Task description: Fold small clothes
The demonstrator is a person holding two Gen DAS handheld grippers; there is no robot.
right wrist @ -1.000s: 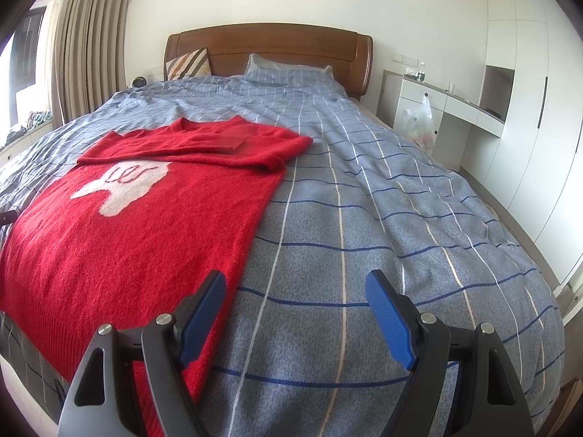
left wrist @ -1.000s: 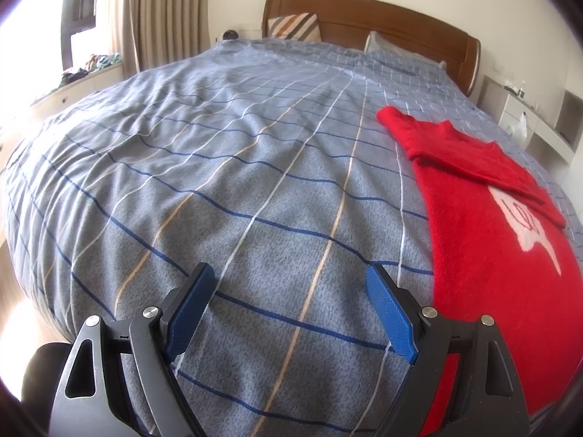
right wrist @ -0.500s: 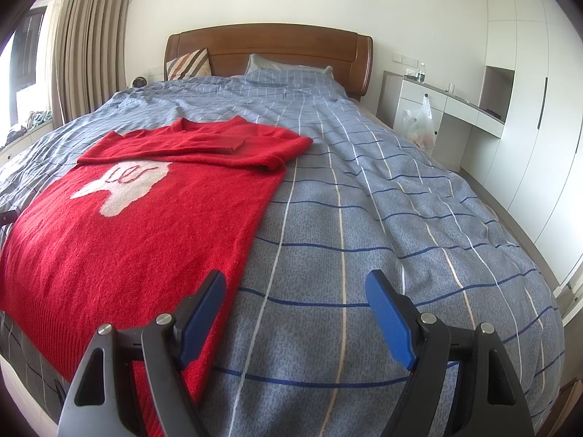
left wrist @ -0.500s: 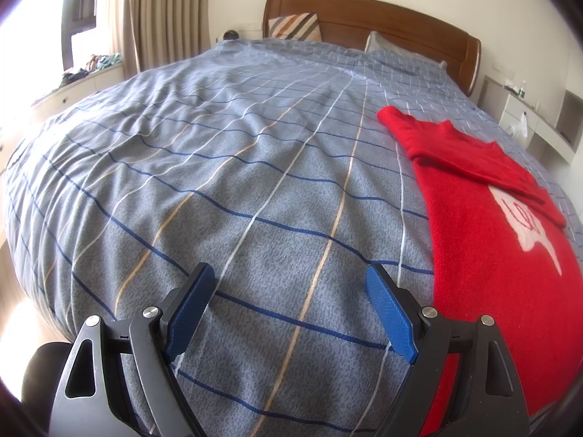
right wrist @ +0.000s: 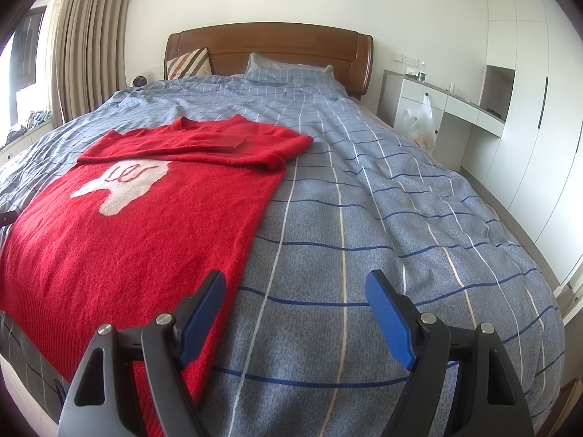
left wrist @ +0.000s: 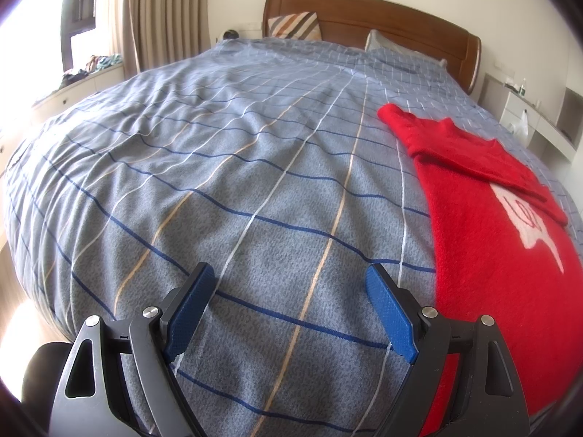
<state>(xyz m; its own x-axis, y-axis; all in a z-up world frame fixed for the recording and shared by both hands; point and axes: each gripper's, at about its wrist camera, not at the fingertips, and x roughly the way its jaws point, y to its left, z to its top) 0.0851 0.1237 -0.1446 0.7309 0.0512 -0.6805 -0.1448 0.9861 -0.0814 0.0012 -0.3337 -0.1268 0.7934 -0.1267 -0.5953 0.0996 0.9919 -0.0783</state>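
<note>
Found the red sweater (right wrist: 145, 247) spread face up on the bed (right wrist: 400, 211), filling the left half of the right wrist view and the right edge of the left wrist view. Noted both sleeves (right wrist: 189, 145) already crossed over the chest, just above the white motif (right wrist: 124, 185), and the body as not yet folded over.

Saw the left claw (left wrist: 288, 273) spread wide, pinching nothing, hanging over bare duvet at bottom centre, with the sweater's side edge just beside the finger at lower right of the frame. Saw the right claw (right wrist: 295, 280) likewise spread and empty, with the finger at lower left of the frame over the sweater's other side edge, near the hem (right wrist: 54, 331).

Judged the risks thus:
- Could have caught duvet together with knit at the pinch, both being soft and lying flush, and so dragged the cover up into the fold.
- Could have grabbed only the top layer at the hem, leaving the back layer behind and skewing the fold.
- Might have shaken the crossed sleeves loose with a hasty lift, these being merely laid in place.
- Might have let the hem slide off the bed's near edge, at lower left of the right wrist view, given the knit's closeness to it.
- Risked a crooked fold by pinching at unequal points with the two claws.
</note>
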